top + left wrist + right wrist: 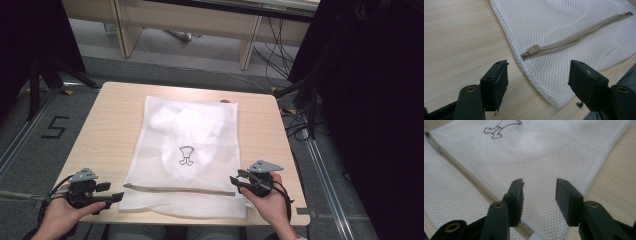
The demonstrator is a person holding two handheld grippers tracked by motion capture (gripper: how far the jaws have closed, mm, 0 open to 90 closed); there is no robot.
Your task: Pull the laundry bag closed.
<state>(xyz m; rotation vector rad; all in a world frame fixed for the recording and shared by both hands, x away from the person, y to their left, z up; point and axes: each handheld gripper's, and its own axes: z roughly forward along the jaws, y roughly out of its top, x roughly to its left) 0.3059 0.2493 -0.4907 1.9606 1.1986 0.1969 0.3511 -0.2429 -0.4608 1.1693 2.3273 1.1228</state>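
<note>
A white mesh laundry bag (185, 150) lies flat on the wooden table (110, 115), with a white garment bearing a small black outline drawing (186, 155) inside it. Its tan zipper (180, 189) runs along the near edge, and the zipper pull (534, 49) sits at the bag's left end. My left gripper (116, 196) is open just off the bag's near left corner (556, 102), jaws either side of that corner. My right gripper (236, 182) is open low over the bag's near right corner, where the zipper (484, 190) passes under its left jaw.
The table's near edge runs just behind both hands. Black tripod legs (45, 75) stand on the floor at left, and cables (300, 125) trail on the floor at right. A wooden bench (190, 25) stands beyond the table.
</note>
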